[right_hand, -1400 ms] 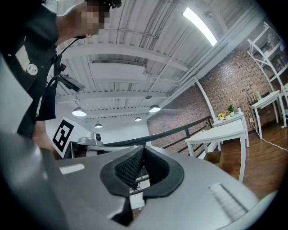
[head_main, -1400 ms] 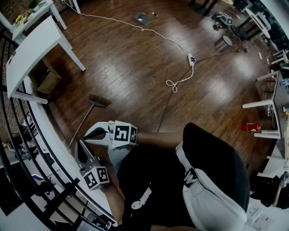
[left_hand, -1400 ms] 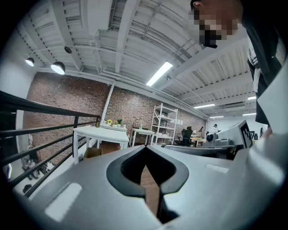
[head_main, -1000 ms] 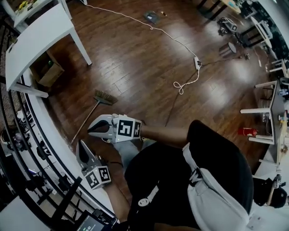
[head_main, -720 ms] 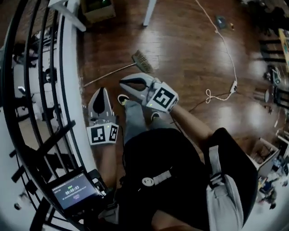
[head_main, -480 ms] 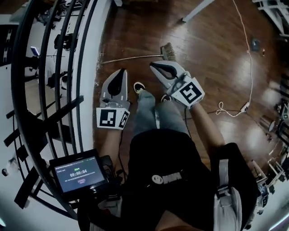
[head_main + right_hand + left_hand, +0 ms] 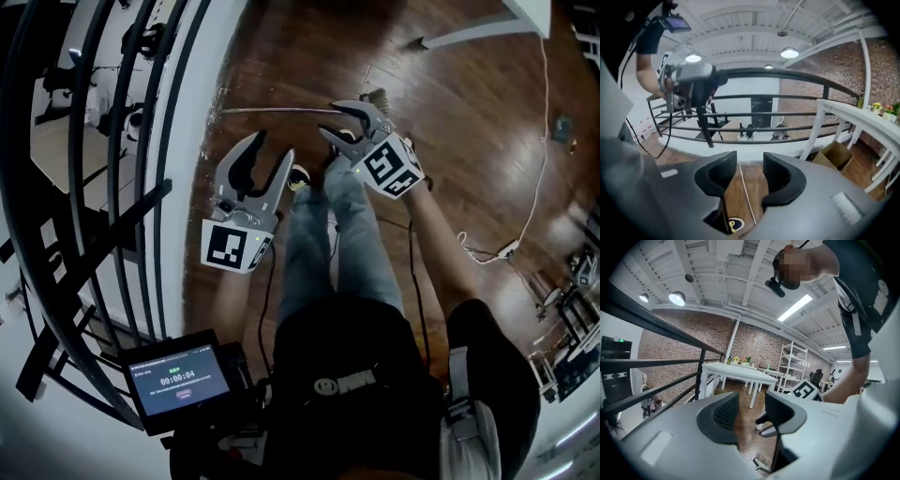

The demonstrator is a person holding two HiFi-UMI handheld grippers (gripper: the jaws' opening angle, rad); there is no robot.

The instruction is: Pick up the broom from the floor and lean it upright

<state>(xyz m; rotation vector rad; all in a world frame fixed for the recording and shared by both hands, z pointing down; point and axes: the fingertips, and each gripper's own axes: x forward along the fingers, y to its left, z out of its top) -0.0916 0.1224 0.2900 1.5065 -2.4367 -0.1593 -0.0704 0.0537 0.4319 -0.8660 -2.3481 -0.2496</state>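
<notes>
The broom lies flat on the dark wood floor beside the railing. Its thin handle (image 7: 272, 111) runs left to right, and its bristle head (image 7: 377, 96) is at the right end. My right gripper (image 7: 331, 120) hangs just over the handle near the head, its jaws opening. In the right gripper view the handle (image 7: 746, 194) shows on the floor through the gap, with no pad touching it. My left gripper (image 7: 273, 147) is lower left of it, short of the handle, its jaws opening on nothing. The left gripper view shows the bristles (image 7: 762, 463) below its jaws.
A black railing (image 7: 141, 187) on a white ledge runs along the left. The person's legs and shoes (image 7: 298, 178) stand between the grippers. A white table (image 7: 736, 369) and a cardboard box (image 7: 836, 154) lie beyond the broom. A white cord (image 7: 534, 187) trails at the right.
The view swung round toward the railing. Both grippers came down to the broom, the right one reaching its handle. Both sets of jaws went from shut to open.
</notes>
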